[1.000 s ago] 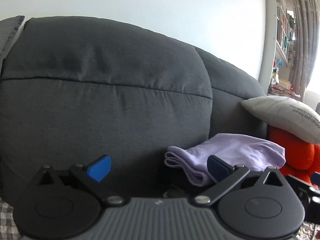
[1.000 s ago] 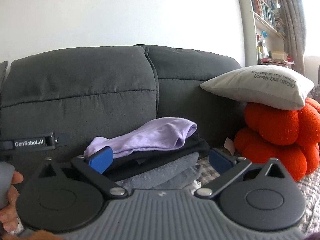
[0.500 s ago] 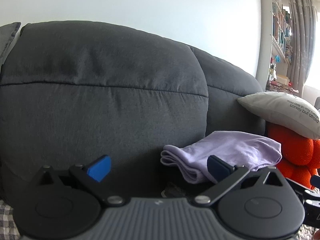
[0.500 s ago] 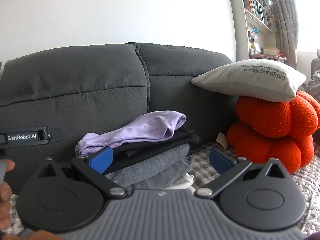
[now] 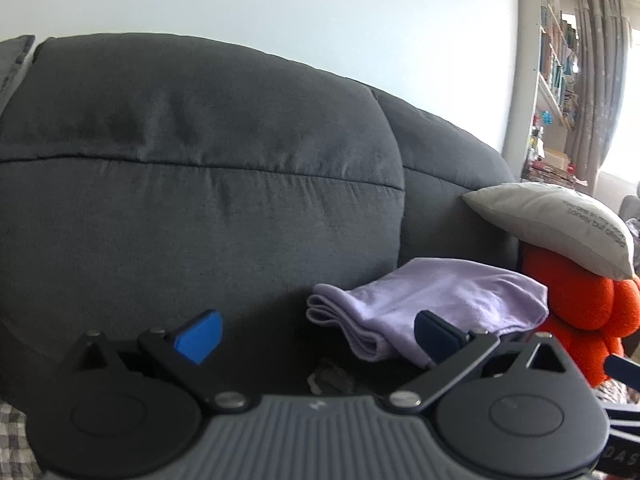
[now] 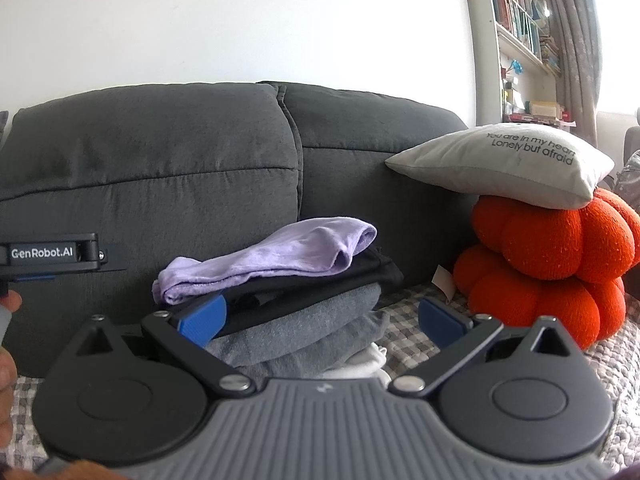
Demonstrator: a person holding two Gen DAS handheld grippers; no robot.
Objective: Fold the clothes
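1. a stack of folded clothes (image 6: 296,312) sits on the checked blanket (image 6: 416,332) covering a dark grey sofa (image 6: 168,168), up against the backrest.
2. a lilac garment (image 6: 276,256) tops the stack, over a black piece (image 6: 320,284), grey pieces (image 6: 304,332) and a bit of white (image 6: 368,364) at the bottom.
3. the right gripper (image 6: 320,318) hangs in front of the stack, its blue-tipped fingers spread wide and holding nothing.
4. the left gripper (image 5: 318,334) faces the backrest, likewise wide apart and empty, with the lilac garment (image 5: 436,300) beyond its right finger.
5. to the right of the stack, a pale cushion (image 6: 508,164) with printed lettering rests on a knobbly orange cushion (image 6: 548,264).
6. part of a person's hand (image 6: 6,344) shows at the left edge of the right wrist view.
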